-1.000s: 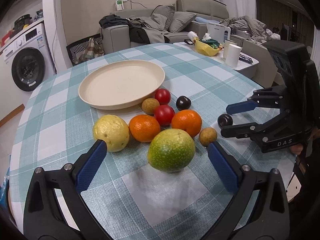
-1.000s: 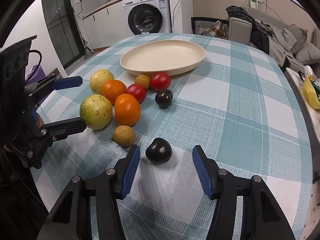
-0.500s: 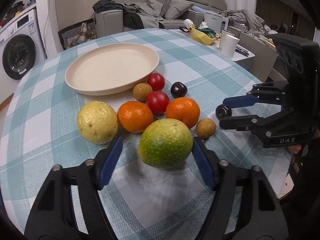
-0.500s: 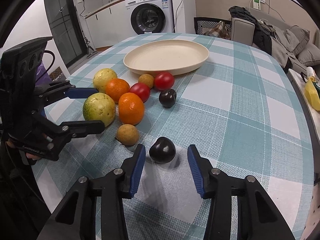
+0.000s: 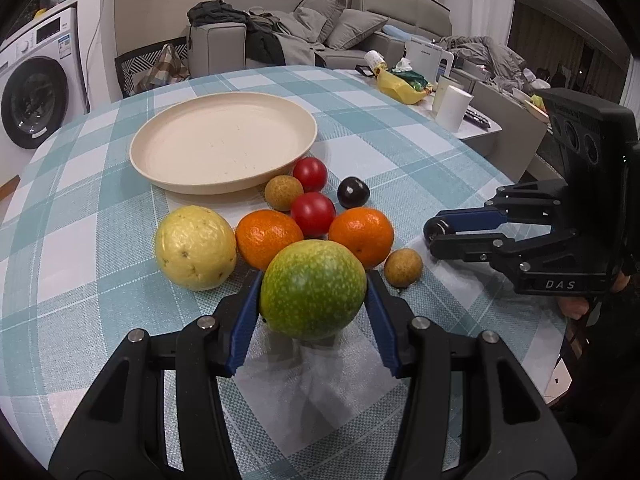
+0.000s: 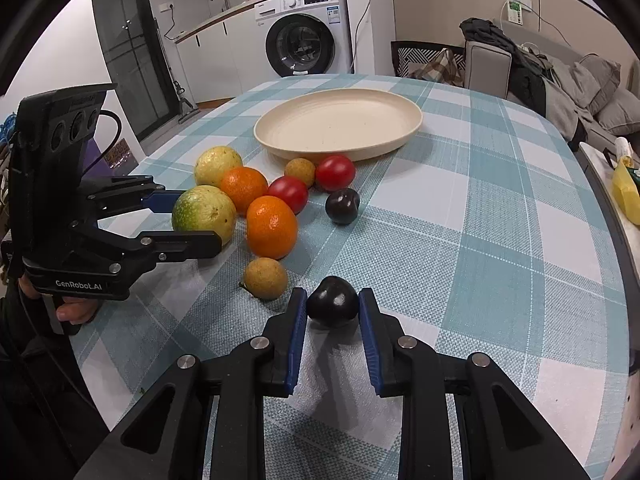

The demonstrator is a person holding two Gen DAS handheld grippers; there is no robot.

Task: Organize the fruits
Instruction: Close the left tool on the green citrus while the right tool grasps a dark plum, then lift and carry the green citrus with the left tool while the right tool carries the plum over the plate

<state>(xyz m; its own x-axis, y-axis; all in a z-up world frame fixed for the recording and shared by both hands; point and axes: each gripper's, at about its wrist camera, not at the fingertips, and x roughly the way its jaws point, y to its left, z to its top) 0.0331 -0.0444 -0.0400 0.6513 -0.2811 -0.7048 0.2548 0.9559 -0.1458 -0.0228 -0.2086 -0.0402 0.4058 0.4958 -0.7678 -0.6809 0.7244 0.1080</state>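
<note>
Left gripper [image 5: 314,300] clamped on green fruit [image 5: 313,289], at 6 o'clock of cluster on worktop [image 5: 400,128]. Right gripper [image 6: 332,306] pinching dark plum [image 6: 333,301]. Plate [image 5: 224,142] at 12, bare. Risks: round fruit slips from pads on lift; green fruit nudges orange [image 5: 362,235], sets neighbours rolling.

I see plate [image 5: 224,142] at far side of table [image 5: 400,140]; fruit cluster [image 5: 312,216] just before it; my left gripper [image 5: 312,300] around nearest fruit [image 5: 314,294]; my right gripper [image 6: 332,306] around plum [image 6: 333,307], right of cluster.

Washing machine [image 6: 301,44], sofa [image 5: 320,36], paper roll [image 5: 452,106] behind.
</note>
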